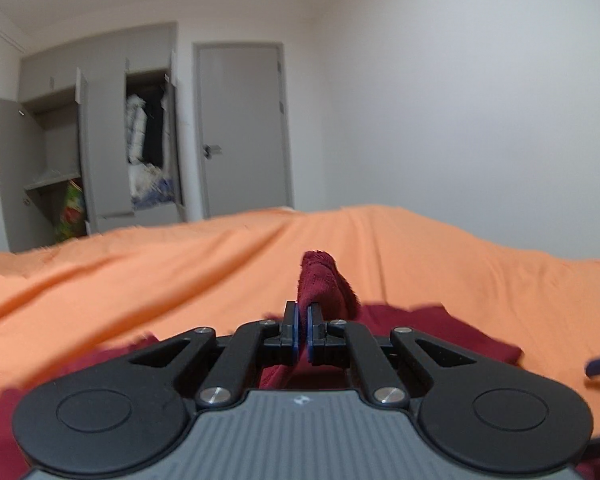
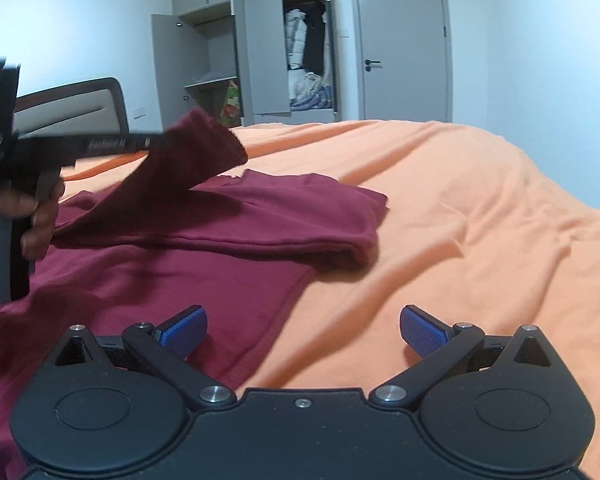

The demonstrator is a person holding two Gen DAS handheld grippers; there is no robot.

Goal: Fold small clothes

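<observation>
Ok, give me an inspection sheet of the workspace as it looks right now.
Surface: bed with orange sheet, wrinkled.
Job's things: maroon garment spread on the sheet, partly folded; one sleeve lifted.
Clutter: nothing seen.
Grippers: left gripper shut on the sleeve; right gripper open, holding nothing, low over the garment's edge.
Cables: nothing seen.
Surroundings: open wardrobe with clothes inside, closed door, headboard, white walls.

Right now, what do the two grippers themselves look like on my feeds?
Both are matte black linkage grippers with round side housings, silver pivot screws and blue textured pads. The left gripper has a grey ribbed centre plate with a small white logo; white lettering runs along its side. The right gripper has a plain black plate. No sleeves or cables show.
</observation>
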